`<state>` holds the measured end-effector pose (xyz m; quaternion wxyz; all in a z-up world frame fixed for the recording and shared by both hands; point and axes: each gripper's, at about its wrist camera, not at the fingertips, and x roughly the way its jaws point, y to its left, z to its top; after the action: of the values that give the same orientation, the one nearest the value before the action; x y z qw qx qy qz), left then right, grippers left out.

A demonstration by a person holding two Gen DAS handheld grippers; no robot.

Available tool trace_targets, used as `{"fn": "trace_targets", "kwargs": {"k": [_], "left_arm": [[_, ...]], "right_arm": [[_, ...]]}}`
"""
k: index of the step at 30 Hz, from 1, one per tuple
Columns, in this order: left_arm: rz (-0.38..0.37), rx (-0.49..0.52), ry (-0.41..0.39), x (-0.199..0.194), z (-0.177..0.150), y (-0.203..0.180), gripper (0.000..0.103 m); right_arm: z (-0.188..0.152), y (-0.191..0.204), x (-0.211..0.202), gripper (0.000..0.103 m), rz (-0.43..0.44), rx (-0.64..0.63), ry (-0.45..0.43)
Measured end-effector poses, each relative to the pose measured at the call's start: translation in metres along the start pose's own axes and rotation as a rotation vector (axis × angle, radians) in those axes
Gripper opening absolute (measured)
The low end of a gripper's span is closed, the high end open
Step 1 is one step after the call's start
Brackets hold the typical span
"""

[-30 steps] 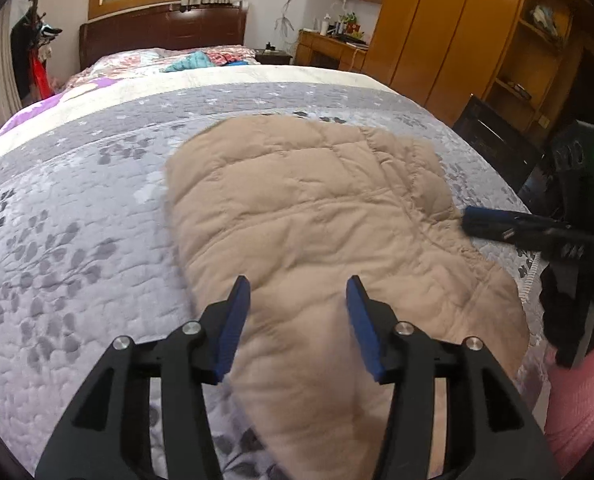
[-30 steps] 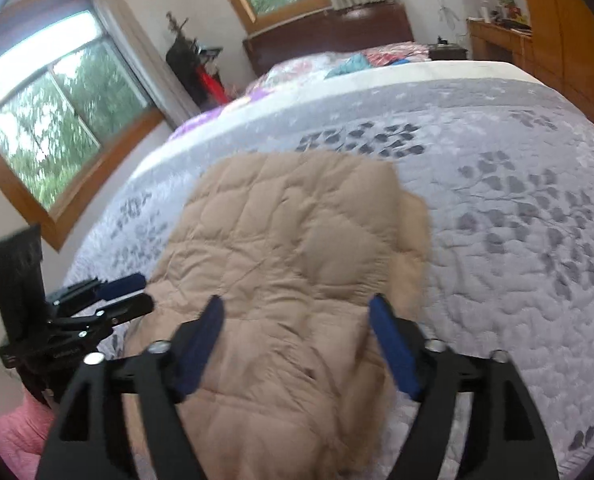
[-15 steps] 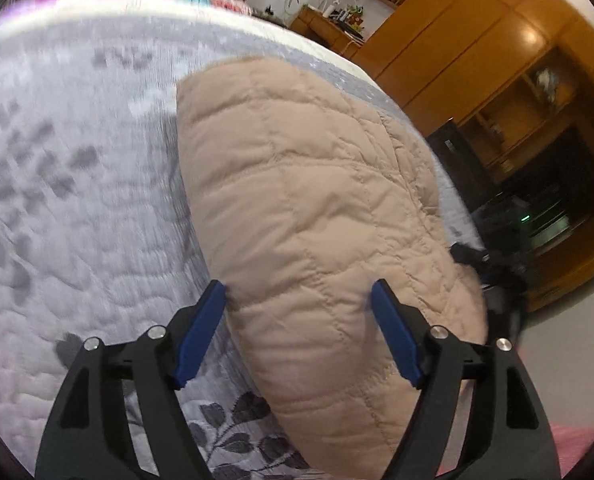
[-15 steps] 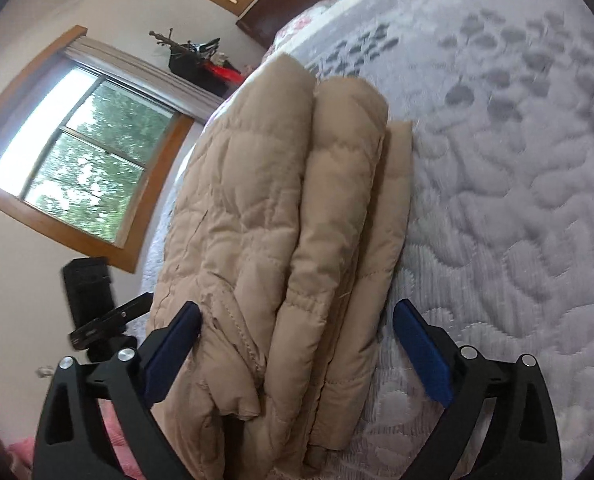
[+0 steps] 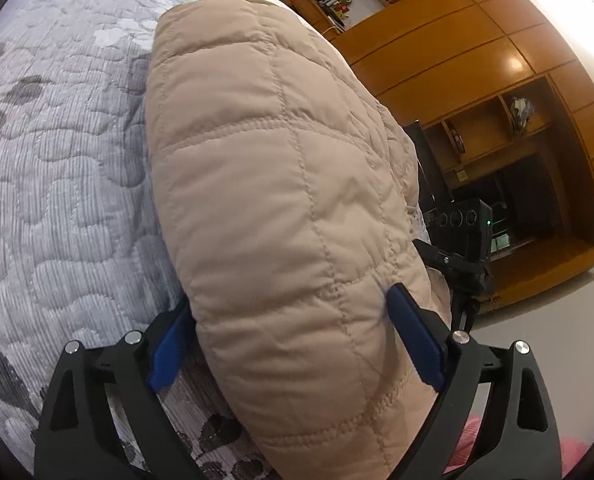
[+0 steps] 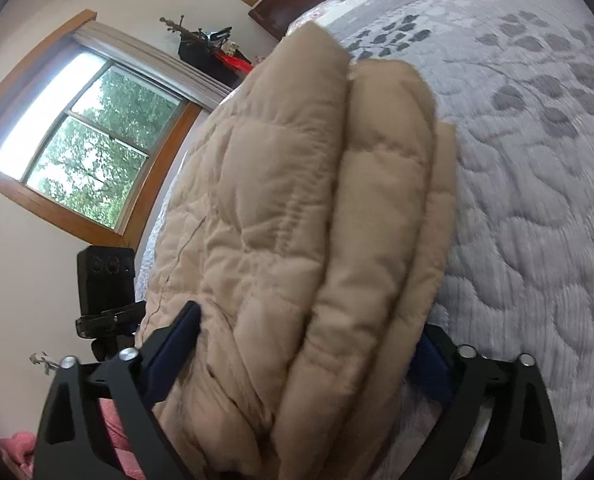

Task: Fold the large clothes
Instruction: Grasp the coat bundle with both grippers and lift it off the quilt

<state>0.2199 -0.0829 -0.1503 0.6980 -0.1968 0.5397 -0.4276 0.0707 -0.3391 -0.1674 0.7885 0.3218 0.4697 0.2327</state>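
A beige quilted jacket point(image 5: 277, 160) lies folded into a thick bundle on the grey flowered bedspread point(image 5: 57, 160). My left gripper point(image 5: 291, 300) straddles the bundle's near end. Its jaws are opening, and the padded cloth fills the gap and bulges over both blue pads point(image 5: 413, 340). In the right wrist view the jacket point(image 6: 297, 180) shows stacked layers on the bedspread point(image 6: 537, 160). My right gripper point(image 6: 309, 320) straddles that end, its jaws closing around the layers. Its right pad is half hidden by cloth. Each view shows the other gripper's black body point(image 5: 463, 232) point(image 6: 105, 276) at the bundle's far side.
A wooden wardrobe with open shelves point(image 5: 477, 60) stands beyond the bed's side, with bare floor point(image 5: 557, 312) below it. A window point(image 6: 77, 140) and a coat rack point(image 6: 209, 44) are on the opposite wall. A pink sleeve point(image 5: 473, 440) shows at the bottom edge.
Both grippers dropped from above the jacket to its near end and rolled. The left jaws widened. The bundle, which lay ahead of the jaws, now sits between both pairs.
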Motion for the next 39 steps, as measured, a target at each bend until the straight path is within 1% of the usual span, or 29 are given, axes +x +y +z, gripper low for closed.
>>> {"fn": "trace_targets", "kwargs": {"k": [1, 2, 3, 5, 6, 7, 8, 10, 15, 17, 21, 25, 28, 31, 32, 35, 39], "left_arm": [[0.001, 0.006, -0.002, 0.000, -0.001, -0.002, 0.088], [0.002, 0.010, -0.004, 0.000, -0.001, -0.003, 0.087], [0.003, 0.020, -0.008, -0.001, -0.005, -0.005, 0.083], [0.002, 0.037, -0.021, -0.003, -0.009, -0.011, 0.078], [-0.004, 0.041, -0.027, -0.002, -0.008, -0.012, 0.074], [-0.012, 0.047, -0.034, -0.003, -0.009, -0.015, 0.071], [-0.014, 0.054, -0.040, -0.005, -0.009, -0.018, 0.070], [-0.023, 0.059, -0.051, -0.007, -0.010, -0.021, 0.065], [-0.068, 0.075, -0.098, -0.029, -0.009, -0.028, 0.062], [-0.068, 0.096, -0.134, -0.042, -0.006, -0.034, 0.062], [-0.061, 0.110, -0.194, -0.067, 0.004, -0.034, 0.062], [-0.025, 0.104, -0.244, -0.089, 0.016, -0.025, 0.062], [0.009, 0.094, -0.269, -0.104, 0.026, -0.013, 0.062], [0.044, 0.075, -0.292, -0.115, 0.041, 0.007, 0.062], [0.049, 0.069, -0.295, -0.118, 0.045, 0.011, 0.062], [0.065, 0.027, -0.296, -0.126, 0.055, 0.035, 0.062], [0.087, -0.054, -0.273, -0.126, 0.052, 0.073, 0.063]], "right_arm": [[0.000, -0.001, 0.001, 0.085, 0.009, 0.004, 0.004], [0.001, 0.000, 0.004, 0.080, 0.012, 0.004, 0.004], [0.003, 0.001, 0.007, 0.077, 0.015, 0.000, 0.004], [0.005, 0.004, 0.011, 0.062, 0.050, 0.001, 0.001], [0.005, 0.007, 0.012, 0.059, 0.064, -0.010, -0.004], [0.006, 0.010, 0.012, 0.053, 0.068, -0.022, -0.009], [0.005, 0.014, 0.012, 0.050, 0.070, -0.036, -0.016], [0.006, 0.021, 0.009, 0.047, 0.077, -0.052, -0.027], [0.014, 0.044, 0.000, 0.046, 0.098, -0.102, -0.056], [0.017, 0.052, -0.004, 0.046, 0.100, -0.137, -0.066], [0.027, 0.069, 0.001, 0.046, 0.099, -0.199, -0.073], [0.039, 0.074, 0.022, 0.046, 0.090, -0.242, -0.054], [0.061, 0.085, 0.049, 0.046, 0.098, -0.248, -0.024], [0.080, 0.087, 0.069, 0.046, 0.102, -0.250, -0.004], [0.089, 0.089, 0.083, 0.046, 0.106, -0.248, 0.009], [0.100, 0.078, 0.105, 0.046, 0.117, -0.230, 0.046], [0.101, 0.057, 0.140, 0.046, 0.105, -0.191, 0.114]]}}
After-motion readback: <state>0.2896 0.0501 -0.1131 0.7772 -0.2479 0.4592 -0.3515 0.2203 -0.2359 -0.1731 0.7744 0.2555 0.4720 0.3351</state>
